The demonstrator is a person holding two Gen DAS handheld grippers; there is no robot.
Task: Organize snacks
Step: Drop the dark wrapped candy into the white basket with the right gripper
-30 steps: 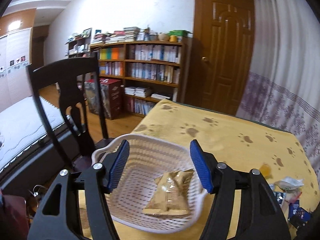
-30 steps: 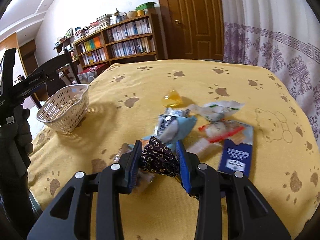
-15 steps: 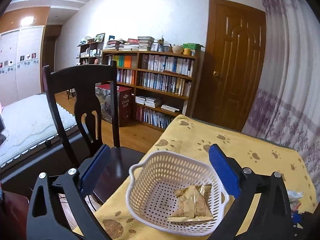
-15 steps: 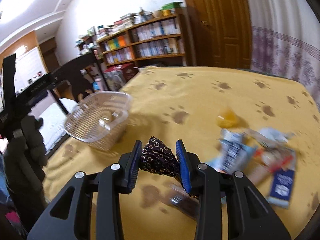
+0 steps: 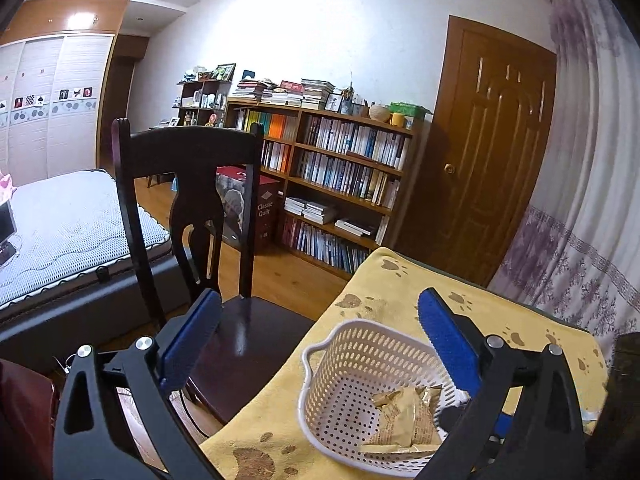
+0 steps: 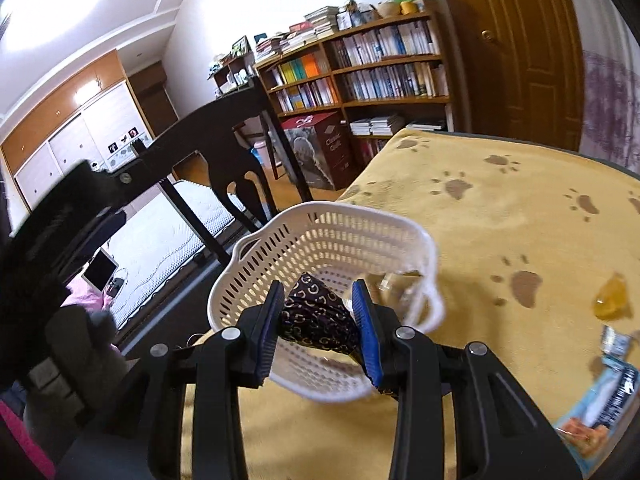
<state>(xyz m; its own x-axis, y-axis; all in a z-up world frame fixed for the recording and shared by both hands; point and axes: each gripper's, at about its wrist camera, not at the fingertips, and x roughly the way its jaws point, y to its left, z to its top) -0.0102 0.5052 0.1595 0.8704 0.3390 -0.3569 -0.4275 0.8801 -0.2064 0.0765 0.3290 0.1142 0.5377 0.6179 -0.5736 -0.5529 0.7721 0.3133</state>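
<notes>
Your right gripper (image 6: 318,312) holds its jaws clenched on a dark packet (image 6: 316,318) over the white basket (image 6: 332,220); your left gripper (image 5: 318,338) stands spread wide, empty.

Basket (image 6: 328,236) near the worktop (image 6: 520,240) edge, chair (image 5: 188,200) just beside that edge. In the basket, one packet (image 5: 404,416). Over the basket's near rim, right gripper (image 6: 318,316) clamped on a patterned pouch (image 6: 316,316). Left gripper (image 5: 316,344) spread wide, straddling basket and chair seat. To the right on the worktop, loose snacks (image 6: 612,384). Behind, bookshelf (image 5: 340,176), then door (image 5: 488,152). Left of the chair, bed (image 5: 60,224).
</notes>
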